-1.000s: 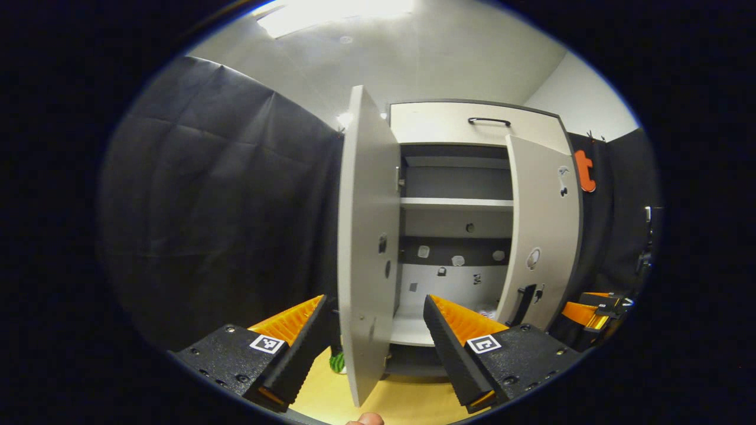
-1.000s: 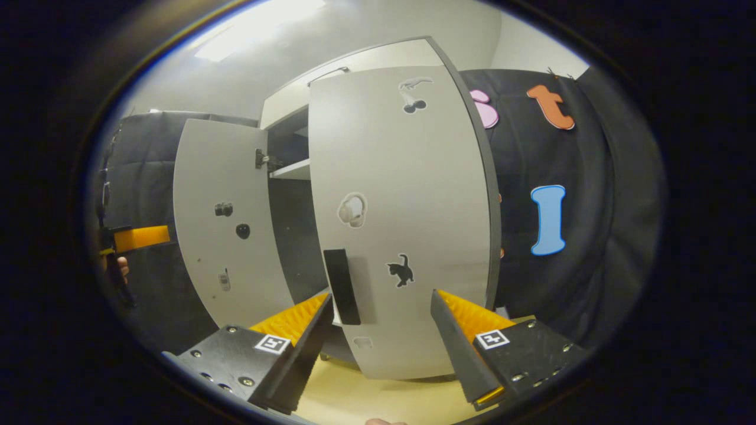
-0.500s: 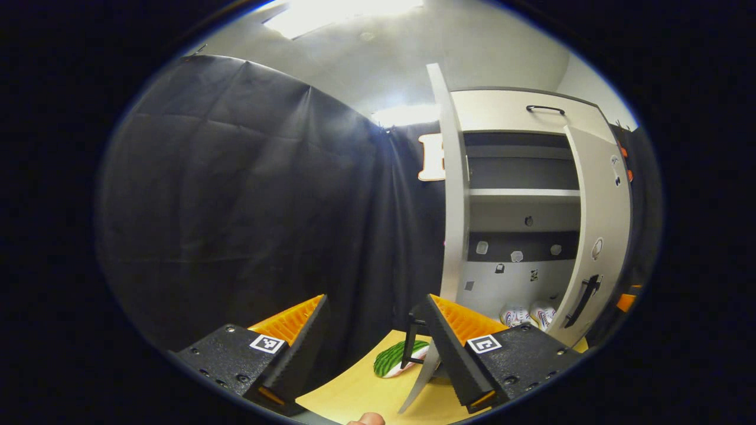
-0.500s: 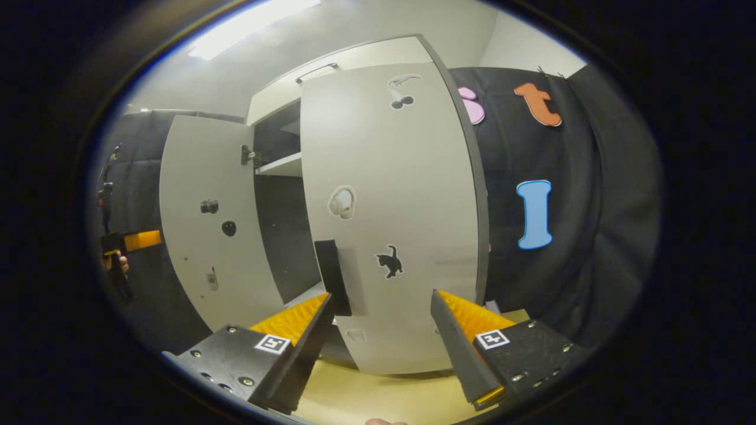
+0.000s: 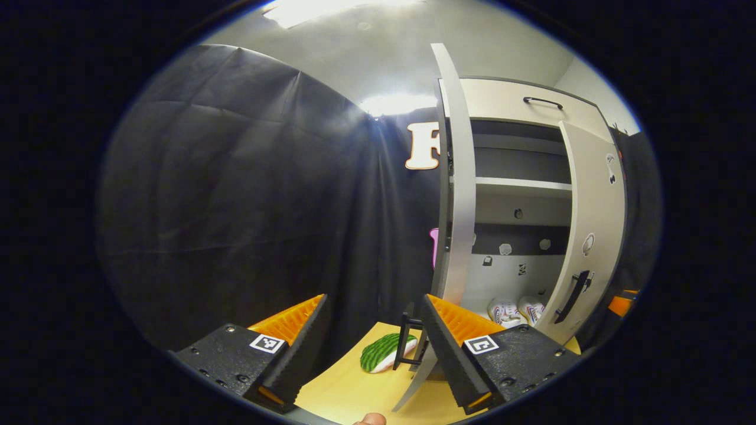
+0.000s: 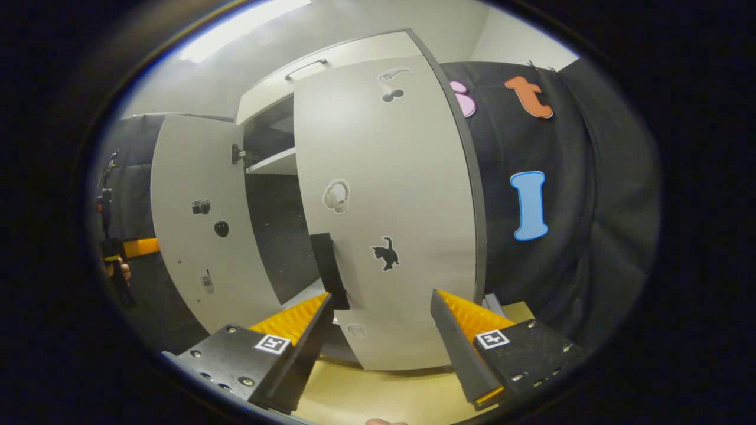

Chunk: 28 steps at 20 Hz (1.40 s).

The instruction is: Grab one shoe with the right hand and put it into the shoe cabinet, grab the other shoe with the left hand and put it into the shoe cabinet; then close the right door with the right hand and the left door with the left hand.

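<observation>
The shoe cabinet (image 5: 514, 106) has both doors ajar. Two white shoes (image 5: 502, 310) (image 5: 531, 308) lie side by side on its bottom shelf. In the left gripper view the left door (image 5: 456, 195) shows edge-on, with its black handle (image 5: 407, 345) just ahead of my right-hand finger. My left gripper (image 5: 374, 301) is open and empty at the door's outer side. In the right gripper view the right door (image 6: 401, 195) stands close in front, and its handle (image 6: 329, 268) is above the left fingertip. My right gripper (image 6: 381, 298) is open and holds nothing.
A green striped object (image 5: 381, 353) lies on the yellow floor (image 5: 354, 389) beside the left door. The cabinet's top drawer has a black handle (image 5: 542, 101). Black cloth walls stand on both sides. The left gripper (image 6: 133, 248) and a hand (image 6: 115, 268) show beyond the left door (image 6: 189, 218).
My left gripper has swung from the left door's inner side round to its outer side; the shoes have come into sight. My right gripper has edged closer to the right door.
</observation>
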Tool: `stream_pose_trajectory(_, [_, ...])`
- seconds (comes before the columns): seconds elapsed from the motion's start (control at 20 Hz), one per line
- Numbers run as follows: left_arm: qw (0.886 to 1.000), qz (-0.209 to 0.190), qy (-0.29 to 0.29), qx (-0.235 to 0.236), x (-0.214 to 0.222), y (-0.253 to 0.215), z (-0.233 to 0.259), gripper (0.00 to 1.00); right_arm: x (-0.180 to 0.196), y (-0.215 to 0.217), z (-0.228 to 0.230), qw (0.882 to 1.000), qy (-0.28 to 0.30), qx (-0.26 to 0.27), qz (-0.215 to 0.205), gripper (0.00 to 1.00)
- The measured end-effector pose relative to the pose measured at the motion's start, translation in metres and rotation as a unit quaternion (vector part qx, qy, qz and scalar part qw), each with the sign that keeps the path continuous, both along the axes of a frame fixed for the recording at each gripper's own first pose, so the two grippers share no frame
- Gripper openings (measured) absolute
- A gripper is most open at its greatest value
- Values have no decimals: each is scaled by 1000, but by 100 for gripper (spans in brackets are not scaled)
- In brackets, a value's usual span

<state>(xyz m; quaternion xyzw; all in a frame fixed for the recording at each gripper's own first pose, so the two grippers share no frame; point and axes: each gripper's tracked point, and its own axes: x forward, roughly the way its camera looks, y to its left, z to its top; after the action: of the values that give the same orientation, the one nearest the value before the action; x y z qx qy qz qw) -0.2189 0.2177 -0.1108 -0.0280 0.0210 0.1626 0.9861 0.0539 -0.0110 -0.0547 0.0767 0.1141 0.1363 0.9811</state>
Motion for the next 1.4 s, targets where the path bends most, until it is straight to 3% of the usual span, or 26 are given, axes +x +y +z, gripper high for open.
stream_pose_trajectory(0.05, [1000, -2, -1, 4, -1, -3, 0, 95, -1, 0, 1, 1000, -1, 0, 1, 98])
stream_pose_trajectory(0.1, [1000, -6, -1, 6, -2, -7, 0, 90, -3, 0, 2, 1000, -2, 0, 2, 98])
stream_pose_trajectory(0.15, [1000, -11, -2, 6, -2, -12, 1, 95, -3, -1, 3, 1000, -3, -1, 2, 98])
stream_pose_trajectory(0.25, [1000, -23, -3, -2, -2, -25, 0, 89, -6, -3, 4, 1000, -3, 0, 3, 98])
stream_pose_trajectory(0.3, [999, -33, -3, -3, -1, -33, -1, 94, -7, -5, 5, 1000, -4, 1, 2, 98])
stream_pose_trajectory(0.5, [998, -69, -5, -1, 2, -58, -1, 94, -14, -14, 7, 1000, -7, 4, -4, 98])
stream_pose_trajectory(0.55, [997, -77, -5, -3, 2, -61, -1, 89, -16, -17, 7, 1000, -7, 4, -6, 98])
stream_pose_trajectory(0.75, [994, -110, -6, -7, 15, -96, -2, 94, -22, -36, 9, 1000, -7, 6, -21, 98])
stream_pose_trajectory(1.05, [979, -198, -11, -37, 37, -160, -9, 95, -30, -64, 10, 999, -7, 9, -50, 98])
stream_pose_trajectory(1.1, [979, -202, -11, -34, 43, -167, -10, 90, -31, -70, 11, 998, -6, 8, -55, 98])
stream_pose_trajectory(1.15, [979, -203, -10, -28, 47, -170, -10, 95, -33, -75, 11, 998, -7, 8, -61, 98])
stream_pose_trajectory(1.4, [975, -221, -17, -31, 61, -194, -5, 94, -36, -102, 13, 996, -8, 12, -89, 98])
